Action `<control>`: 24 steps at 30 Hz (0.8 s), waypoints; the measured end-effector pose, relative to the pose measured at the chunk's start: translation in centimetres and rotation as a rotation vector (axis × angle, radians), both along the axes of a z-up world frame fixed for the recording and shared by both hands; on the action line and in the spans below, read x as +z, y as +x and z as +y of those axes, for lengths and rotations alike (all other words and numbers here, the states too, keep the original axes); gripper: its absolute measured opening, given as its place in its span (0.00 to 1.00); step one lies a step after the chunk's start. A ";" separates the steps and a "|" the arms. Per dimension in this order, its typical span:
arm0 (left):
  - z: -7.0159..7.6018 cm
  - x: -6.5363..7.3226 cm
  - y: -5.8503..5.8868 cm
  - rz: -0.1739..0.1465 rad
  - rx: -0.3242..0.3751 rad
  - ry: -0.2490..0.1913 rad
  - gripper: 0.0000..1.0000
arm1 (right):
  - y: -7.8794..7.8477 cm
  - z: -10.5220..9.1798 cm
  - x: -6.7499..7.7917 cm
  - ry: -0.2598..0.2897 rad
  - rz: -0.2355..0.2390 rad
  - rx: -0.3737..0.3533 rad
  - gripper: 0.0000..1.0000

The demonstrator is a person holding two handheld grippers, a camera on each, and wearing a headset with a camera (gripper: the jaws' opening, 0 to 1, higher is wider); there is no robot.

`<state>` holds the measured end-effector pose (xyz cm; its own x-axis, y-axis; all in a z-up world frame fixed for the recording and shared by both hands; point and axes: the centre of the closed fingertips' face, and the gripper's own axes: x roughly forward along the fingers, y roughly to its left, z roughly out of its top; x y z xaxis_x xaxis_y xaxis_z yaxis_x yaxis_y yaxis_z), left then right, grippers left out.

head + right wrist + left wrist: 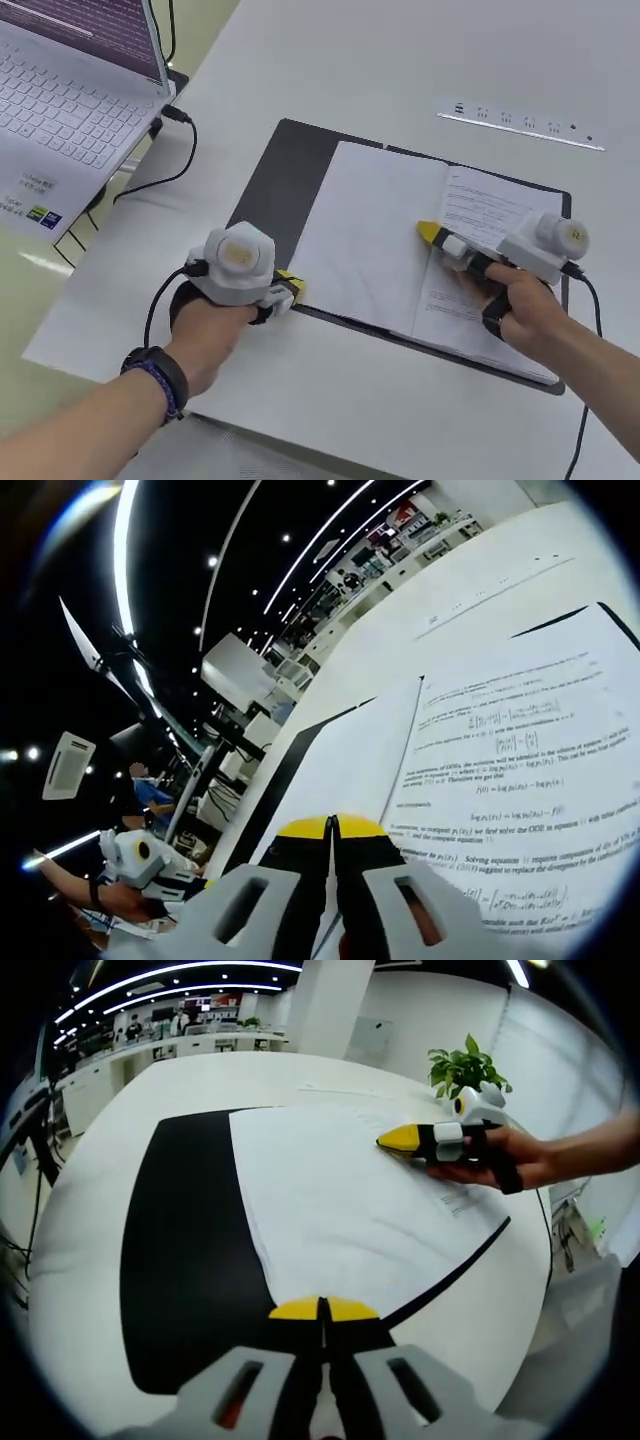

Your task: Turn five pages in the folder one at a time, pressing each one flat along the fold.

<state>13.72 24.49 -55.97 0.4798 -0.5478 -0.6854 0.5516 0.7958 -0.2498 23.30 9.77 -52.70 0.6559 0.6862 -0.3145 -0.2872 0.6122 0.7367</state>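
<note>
The folder point(270, 190) lies open on the white counter point(330, 60), with a blank page point(360, 230) on its left and a printed page point(490, 205) on its right. The right tool point(428, 232) has its yellow tips pressed together with nothing between them, its point at the fold. The left tool point(291, 288), likewise closed and empty, sits at the folder's near left edge. A laptop point(70, 90) stands far left.
</note>
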 end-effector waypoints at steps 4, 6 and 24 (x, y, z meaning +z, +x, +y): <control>0.0 0.0 0.0 0.002 0.006 -0.002 0.00 | 1.1 -0.4 0.0 0.017 -0.007 -0.034 0.00; 0.0 0.0 0.0 0.000 0.006 -0.001 0.00 | 2.0 -0.7 0.0 0.039 -0.005 -0.067 0.00; 0.0 0.0 0.0 0.000 0.011 -0.004 0.00 | 7.3 -1.6 0.8 0.067 -0.005 -0.224 0.00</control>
<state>13.70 24.48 -55.97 0.4860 -0.5452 -0.6831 0.5428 0.8009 -0.2530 30.63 8.16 -51.90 0.7959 0.5422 -0.2693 -0.1533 0.6108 0.7768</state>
